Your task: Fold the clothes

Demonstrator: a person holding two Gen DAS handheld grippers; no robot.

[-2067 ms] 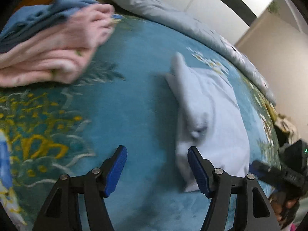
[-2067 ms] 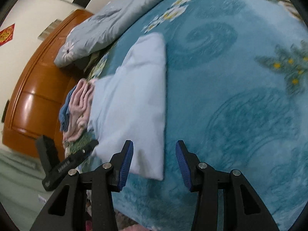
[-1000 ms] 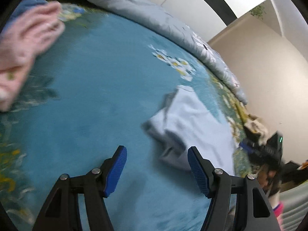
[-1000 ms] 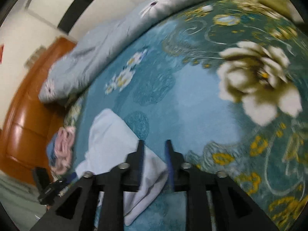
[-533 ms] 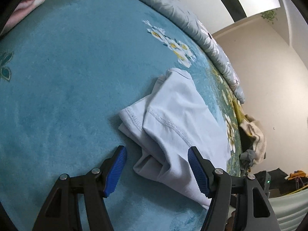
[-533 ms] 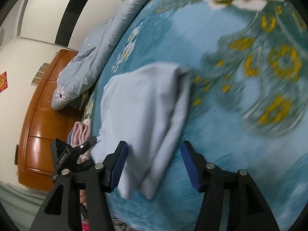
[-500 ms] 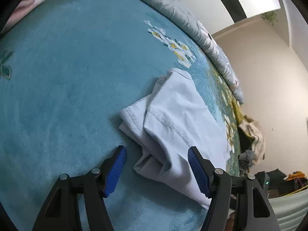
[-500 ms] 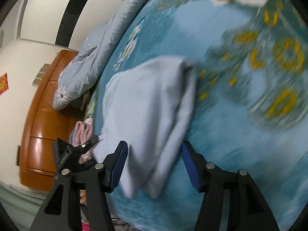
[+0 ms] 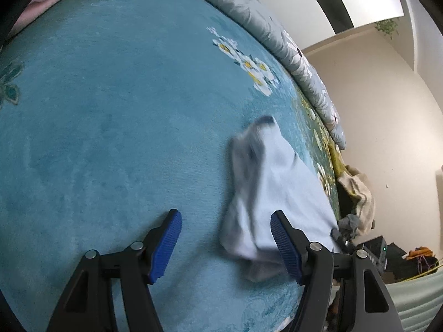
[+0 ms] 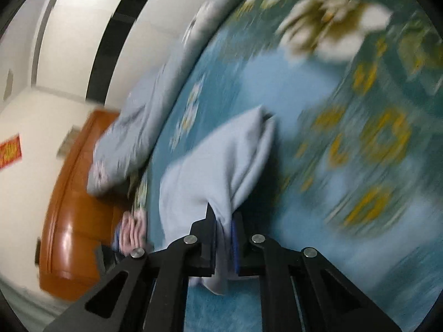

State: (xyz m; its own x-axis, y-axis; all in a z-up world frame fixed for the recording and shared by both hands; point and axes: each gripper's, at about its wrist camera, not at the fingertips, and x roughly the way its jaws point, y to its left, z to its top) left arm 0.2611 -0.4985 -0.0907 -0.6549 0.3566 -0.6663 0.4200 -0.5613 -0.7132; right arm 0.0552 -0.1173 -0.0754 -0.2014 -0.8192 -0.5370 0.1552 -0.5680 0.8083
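Teal bedspread [image 9: 110,116]; red wall sticker [image 10: 9,150] unreadable. Right gripper [image 10: 223,233] closing, pinching pale garment [image 10: 221,166]; left gripper [image 9: 225,244] unclenched.

Blanket [image 9: 110,127]: teal, with white-and-yellow flowers and yellow scrolls.
Garment [image 10: 216,171]: plain pale blue, pinched between right gripper's [image 10: 223,238] closing jaws.
Quilt [image 9: 277,36]: grey, white flower print, beyond.
Headboard [image 10: 72,193]: glossy orange-brown wood, left.
Pile [image 10: 133,232]: pink and blue.
Pads [image 9: 169,244]: blue; arms black.

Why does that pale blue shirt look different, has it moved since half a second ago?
Yes. The pale blue shirt is now pinched in the closing right gripper, its near edge raised off the teal blanket.
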